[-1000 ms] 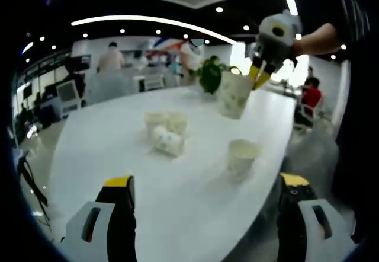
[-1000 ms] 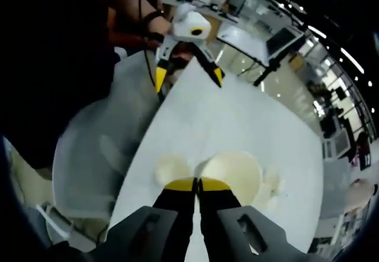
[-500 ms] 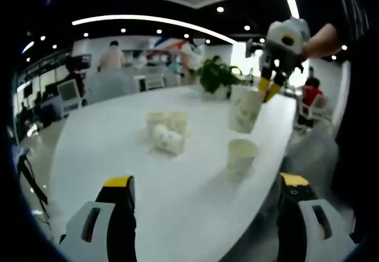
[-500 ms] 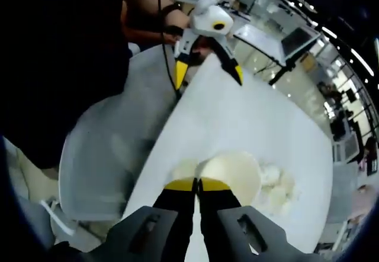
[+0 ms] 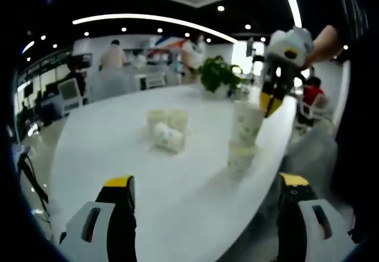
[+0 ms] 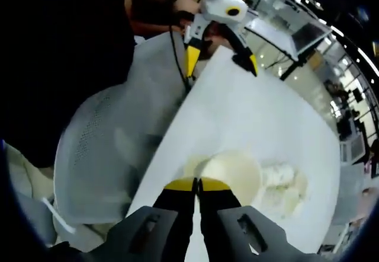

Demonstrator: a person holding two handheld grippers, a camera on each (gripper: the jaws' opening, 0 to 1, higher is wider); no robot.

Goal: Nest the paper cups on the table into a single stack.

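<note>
**One cup going into another at the table edge**

In the left gripper view, the left gripper (image 5: 204, 214) sits lowest in the frame, its two yellow-tipped jaws spread wide with nothing between them, hanging over the near part of the white table (image 5: 106, 149).

Just beyond, near the table's right edge, a lower cup (image 5: 240, 155) stands upright. It is a pale paper cup with a faint greenish printed pattern. Its mouth is taken up by the held cup (image 5: 247, 121), which is of the same pale, patterned paper and stands upright with its base inside the lower one and most of its wall showing above.

The right gripper (image 5: 270, 104) comes down from the upper right and is clamped on the rim of the held cup, jaws pinched together on the paper wall.

In the right gripper view, the same grip is seen from above: the yellow jaw tips (image 6: 198, 184) meet on the rim, and the round cream opening of that cup (image 6: 234, 173) lies just past them.

Farther across the table, a cluster of other cups (image 5: 167, 128) sits near the middle, some upright and at least one on its side, touching each other. Past the far edge stands a green plant (image 5: 219, 75).
</note>
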